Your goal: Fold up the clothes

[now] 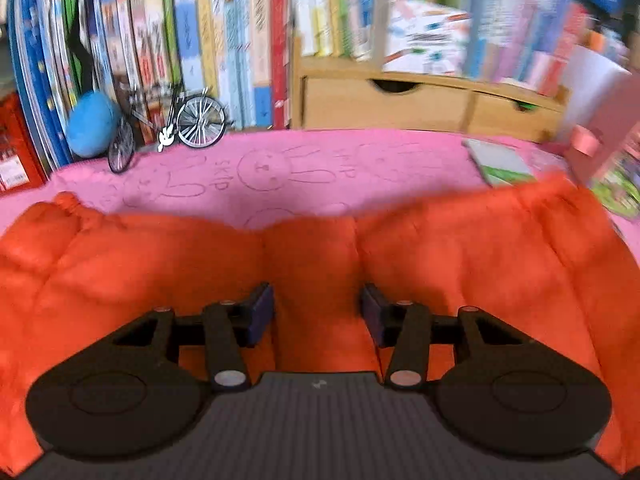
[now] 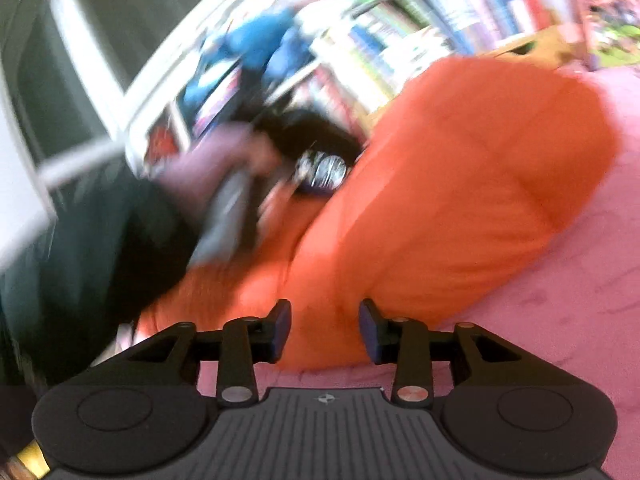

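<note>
An orange padded garment [image 1: 460, 264] lies spread across a pink rabbit-print blanket [image 1: 320, 176]. My left gripper [image 1: 318, 312] sits low over its near part, and a raised ridge of orange cloth fills the space between the pads, which press on it from both sides. In the blurred right wrist view the same garment [image 2: 460, 180] bulges up from the blanket [image 2: 560, 320]. My right gripper [image 2: 324, 328] is at its near edge, with its pads standing open on either side of the cloth. A person's hand [image 2: 224, 160] on a grey handle shows to the left, blurred.
Behind the blanket stands a shelf of upright books [image 1: 224, 40]. In front of it are a model bicycle [image 1: 168, 128] and a blue ball [image 1: 90, 124]. A wooden drawer box [image 1: 420, 104] is at the back, and a booklet [image 1: 500, 160] lies far right. A dark window [image 2: 100, 40] shows at left.
</note>
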A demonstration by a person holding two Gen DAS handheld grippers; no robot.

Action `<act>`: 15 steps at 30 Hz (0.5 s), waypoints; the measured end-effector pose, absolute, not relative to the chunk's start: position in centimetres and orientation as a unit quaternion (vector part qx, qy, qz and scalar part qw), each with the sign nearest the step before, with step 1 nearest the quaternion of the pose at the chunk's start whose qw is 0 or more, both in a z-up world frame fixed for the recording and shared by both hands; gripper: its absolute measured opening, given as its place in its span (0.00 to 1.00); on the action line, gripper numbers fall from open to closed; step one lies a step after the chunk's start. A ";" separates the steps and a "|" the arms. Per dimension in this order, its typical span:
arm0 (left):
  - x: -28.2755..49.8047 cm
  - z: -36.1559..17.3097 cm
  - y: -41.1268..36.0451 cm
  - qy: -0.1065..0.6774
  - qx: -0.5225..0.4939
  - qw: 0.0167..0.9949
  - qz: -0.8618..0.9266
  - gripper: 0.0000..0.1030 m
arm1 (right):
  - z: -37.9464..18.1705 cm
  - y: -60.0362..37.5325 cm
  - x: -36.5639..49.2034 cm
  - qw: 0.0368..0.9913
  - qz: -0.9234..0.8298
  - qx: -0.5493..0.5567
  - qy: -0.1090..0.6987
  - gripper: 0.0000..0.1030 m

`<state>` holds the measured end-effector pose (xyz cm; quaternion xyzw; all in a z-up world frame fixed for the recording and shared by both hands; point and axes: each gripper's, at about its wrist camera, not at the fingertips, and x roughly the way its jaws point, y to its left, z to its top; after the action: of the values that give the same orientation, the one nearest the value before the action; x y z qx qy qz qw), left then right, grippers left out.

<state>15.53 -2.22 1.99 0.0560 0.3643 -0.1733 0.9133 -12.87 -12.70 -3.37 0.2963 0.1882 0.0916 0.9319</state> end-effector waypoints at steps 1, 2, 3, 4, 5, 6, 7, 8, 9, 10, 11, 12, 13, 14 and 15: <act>13.9 1.9 -1.8 0.352 0.060 0.917 -0.177 0.45 | -3.0 -13.7 -13.5 0.935 0.081 0.300 0.173 0.51; 12.5 1.8 -1.5 0.341 0.061 0.921 -0.176 0.45 | -2.8 -14.5 -14.1 0.938 0.066 0.301 0.162 0.53; 11.2 1.6 -1.2 0.330 0.062 0.926 -0.175 0.45 | -2.5 -15.3 -14.7 0.940 0.050 0.301 0.152 0.54; 9.9 1.4 -1.2 0.320 0.064 0.930 -0.172 0.45 | -2.4 -16.1 -14.9 0.941 0.035 0.303 0.147 0.54; 8.7 1.2 -1.2 0.310 0.066 0.933 -0.170 0.45 | -2.4 -16.8 -15.0 0.941 0.020 0.306 0.146 0.54; 7.5 0.9 -1.3 0.300 0.068 0.937 -0.167 0.45 | -2.5 -17.5 -15.0 0.938 0.003 0.313 0.147 0.54; 6.3 0.7 -1.3 0.291 0.071 0.940 -0.164 0.45 | -2.6 -18.2 -15.0 0.936 -0.009 0.320 0.148 0.55; 5.6 0.6 -1.5 0.284 0.073 0.942 -0.160 0.45 | -2.8 -18.8 -15.0 0.933 -0.018 0.327 0.148 0.55; 5.2 0.5 -1.4 0.281 0.065 0.945 -0.157 0.45 | -2.9 -19.3 -15.0 0.930 -0.028 0.335 0.149 0.55; 4.9 0.5 -1.4 0.278 0.055 0.947 -0.153 0.45 | -3.1 -19.9 -15.0 0.927 -0.037 0.342 0.149 0.55; 4.9 0.4 -1.2 0.278 0.045 0.947 -0.152 0.45 | -3.2 -20.4 -14.9 0.923 -0.043 0.351 0.149 0.55; 5.1 0.3 -1.0 0.279 0.036 0.948 -0.151 0.46 | -3.4 -20.8 -14.7 0.920 -0.047 0.361 0.149 0.55; 5.1 0.3 -0.7 0.280 0.025 0.948 -0.151 0.46 | -3.6 -21.2 -14.5 0.915 -0.051 0.371 0.149 0.55; 5.1 0.1 -0.6 0.280 0.020 0.948 -0.152 0.46 | -3.8 -21.6 -14.4 0.911 -0.051 0.380 0.150 0.55; 5.1 0.0 -0.4 0.279 0.016 0.948 -0.153 0.46 | -3.9 -22.0 -14.2 0.907 -0.051 0.389 0.152 0.56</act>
<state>5.14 -0.42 -0.01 0.0159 0.2790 -0.1529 0.9479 -14.20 -21.96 -3.95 0.3895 0.1524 -0.0505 0.9069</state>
